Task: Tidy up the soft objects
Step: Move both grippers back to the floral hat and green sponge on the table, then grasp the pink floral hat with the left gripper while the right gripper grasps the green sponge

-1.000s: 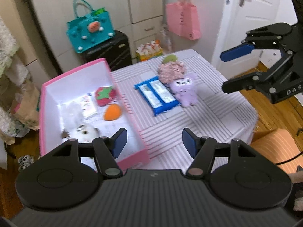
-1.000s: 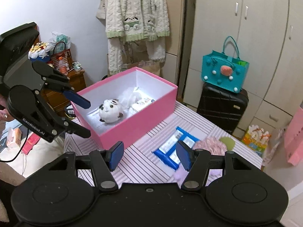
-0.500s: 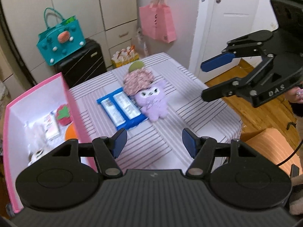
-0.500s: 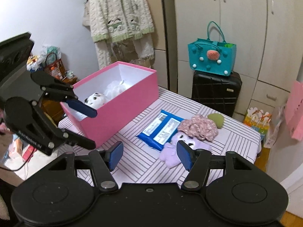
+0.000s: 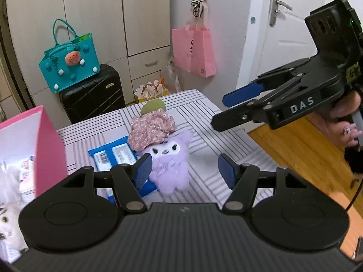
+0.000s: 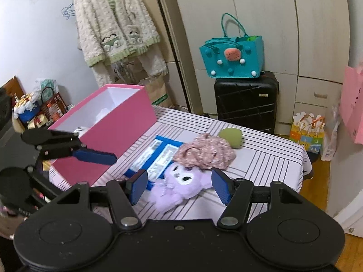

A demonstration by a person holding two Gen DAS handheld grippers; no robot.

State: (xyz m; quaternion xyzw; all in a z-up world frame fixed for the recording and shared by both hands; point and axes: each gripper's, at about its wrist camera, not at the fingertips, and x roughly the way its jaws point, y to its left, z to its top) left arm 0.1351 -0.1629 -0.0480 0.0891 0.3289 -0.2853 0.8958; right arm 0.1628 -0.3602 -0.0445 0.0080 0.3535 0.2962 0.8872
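A purple plush toy (image 5: 169, 167) lies on the striped table (image 5: 204, 117), also in the right wrist view (image 6: 181, 185). A pink floral cloth (image 5: 152, 128) rests on its head, with a green pad (image 5: 153, 107) behind it. A blue wipes pack (image 5: 113, 155) lies beside it. The pink box (image 6: 118, 127) stands at the left and holds a white plush (image 5: 6, 217). My left gripper (image 5: 183, 170) is open and empty above the purple plush. My right gripper (image 6: 179, 187) is open and empty, hovering over the same plush.
A black suitcase (image 6: 246, 99) with a teal bag (image 6: 233, 55) on it stands behind the table. A pink bag (image 5: 192, 47) hangs on the wall. A white door (image 5: 288, 31) and wooden floor (image 5: 299, 154) are at the right. A cardigan (image 6: 115, 22) hangs at the left.
Both grippers have swung away from the pink box toward the purple plush, which now sits close between their open fingers. Nothing has been picked up.
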